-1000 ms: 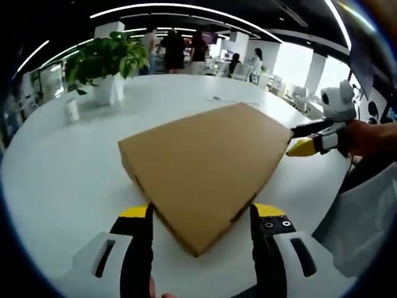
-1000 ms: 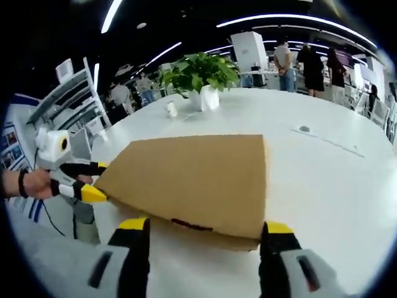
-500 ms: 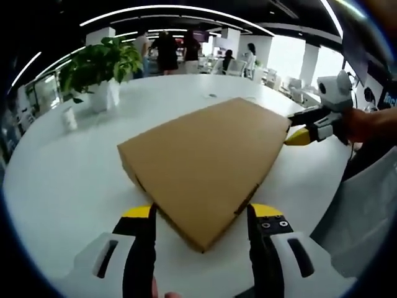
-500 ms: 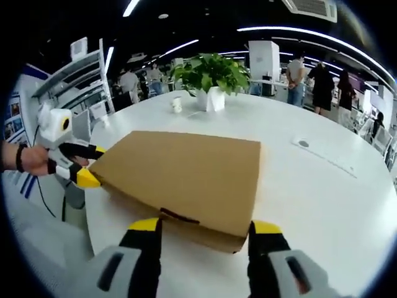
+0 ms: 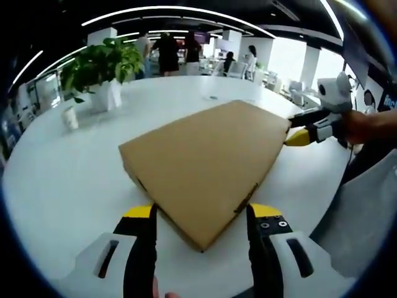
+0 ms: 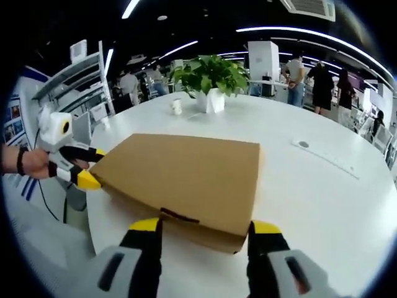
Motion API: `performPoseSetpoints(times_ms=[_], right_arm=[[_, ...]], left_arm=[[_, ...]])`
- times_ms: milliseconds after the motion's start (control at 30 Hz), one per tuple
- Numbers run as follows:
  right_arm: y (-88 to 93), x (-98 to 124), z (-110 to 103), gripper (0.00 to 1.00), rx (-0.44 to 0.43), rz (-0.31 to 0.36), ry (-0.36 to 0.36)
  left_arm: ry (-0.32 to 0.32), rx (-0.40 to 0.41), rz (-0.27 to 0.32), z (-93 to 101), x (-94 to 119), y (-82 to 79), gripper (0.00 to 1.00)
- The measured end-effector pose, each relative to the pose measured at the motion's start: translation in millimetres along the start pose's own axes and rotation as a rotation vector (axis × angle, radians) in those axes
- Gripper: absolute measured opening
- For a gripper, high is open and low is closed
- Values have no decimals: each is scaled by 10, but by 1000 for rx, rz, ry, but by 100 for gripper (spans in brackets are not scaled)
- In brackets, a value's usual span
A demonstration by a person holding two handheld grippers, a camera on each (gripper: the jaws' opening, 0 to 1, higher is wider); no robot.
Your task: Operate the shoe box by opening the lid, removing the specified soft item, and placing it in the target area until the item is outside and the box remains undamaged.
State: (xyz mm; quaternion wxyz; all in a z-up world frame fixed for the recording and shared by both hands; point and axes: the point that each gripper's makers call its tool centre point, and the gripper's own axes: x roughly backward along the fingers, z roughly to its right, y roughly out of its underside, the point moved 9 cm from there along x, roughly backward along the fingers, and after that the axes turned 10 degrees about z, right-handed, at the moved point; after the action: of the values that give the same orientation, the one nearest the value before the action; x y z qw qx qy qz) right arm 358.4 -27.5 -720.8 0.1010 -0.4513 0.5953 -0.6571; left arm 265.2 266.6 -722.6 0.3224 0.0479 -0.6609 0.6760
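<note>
- Round white desk (image 5: 56,180): a leafy potted plant (image 5: 102,65) in a white pot and a small white cup (image 5: 70,117) stand far from the box; people stand beyond.
- Shoe box (image 5: 201,158): flat, plain brown cardboard, lid closed, lying mid-desk.
- Left hand-held gripper (image 5: 201,214): jaws spread, straddling the box's near corner.
- Right hand-held gripper (image 6: 205,228): jaws apart, flanking a box edge by a dark slot.

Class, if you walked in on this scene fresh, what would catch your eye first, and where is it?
A closed brown box lies flat in the middle of a white table. A yellow-tipped gripper stands open at each of two corners: the left gripper and the right gripper. A potted plant stands behind the box.
</note>
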Motion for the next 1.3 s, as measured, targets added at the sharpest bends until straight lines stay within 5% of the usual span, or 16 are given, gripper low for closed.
performPoseSetpoints(times_ms=[300,1300], right_arm=[[-88,52,3,52,-12,22,-11],[-333,181,-19,50,-35,85,-7]], left_arm=[[-2,33,35,20,67,-58,58],[18,-45,57,2,189,-220,56]])
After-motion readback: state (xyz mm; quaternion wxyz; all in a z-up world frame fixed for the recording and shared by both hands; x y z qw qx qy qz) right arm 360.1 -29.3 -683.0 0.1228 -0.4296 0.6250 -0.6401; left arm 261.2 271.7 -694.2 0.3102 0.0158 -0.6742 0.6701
